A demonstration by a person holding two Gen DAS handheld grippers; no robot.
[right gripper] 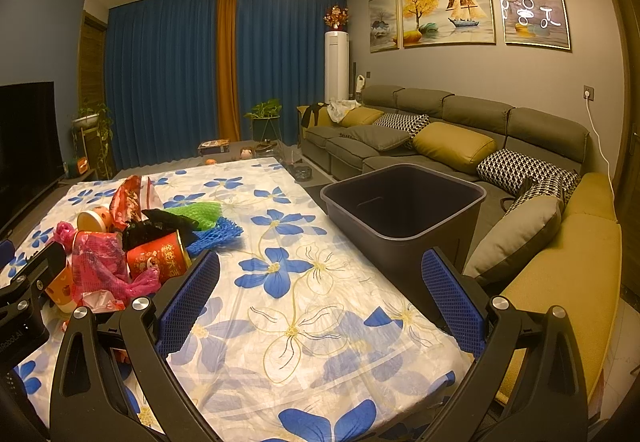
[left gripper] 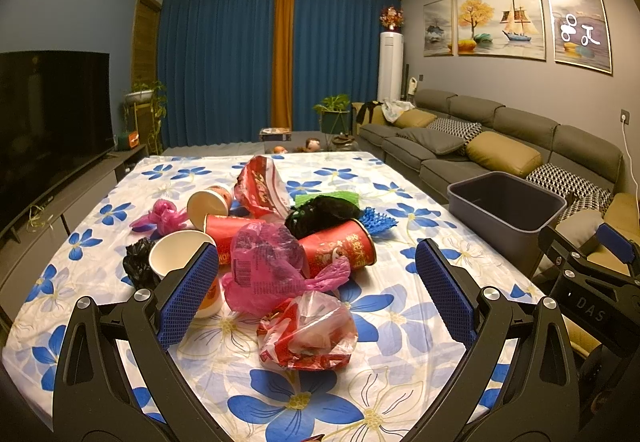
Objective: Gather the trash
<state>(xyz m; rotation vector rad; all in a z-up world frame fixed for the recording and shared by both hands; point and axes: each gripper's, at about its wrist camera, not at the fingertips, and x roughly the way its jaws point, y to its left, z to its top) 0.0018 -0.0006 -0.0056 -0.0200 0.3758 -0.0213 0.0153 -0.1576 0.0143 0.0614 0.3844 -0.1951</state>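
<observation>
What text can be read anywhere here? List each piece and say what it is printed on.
"DAS": on the right gripper, seen from the left wrist view.
"金蛇大吉": on the lying red paper cup.
Part of a word ending in "AI": on the left gripper's body at the left edge of the right wrist view; the rest is too blurred to read.
Red plastic bag: large lettering, too crumpled to read.

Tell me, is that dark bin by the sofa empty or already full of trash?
Empty, as far as shows. The right wrist view looks into the dark bin and shows only bare inner walls and floor; the trash pile lies on the table.
</observation>
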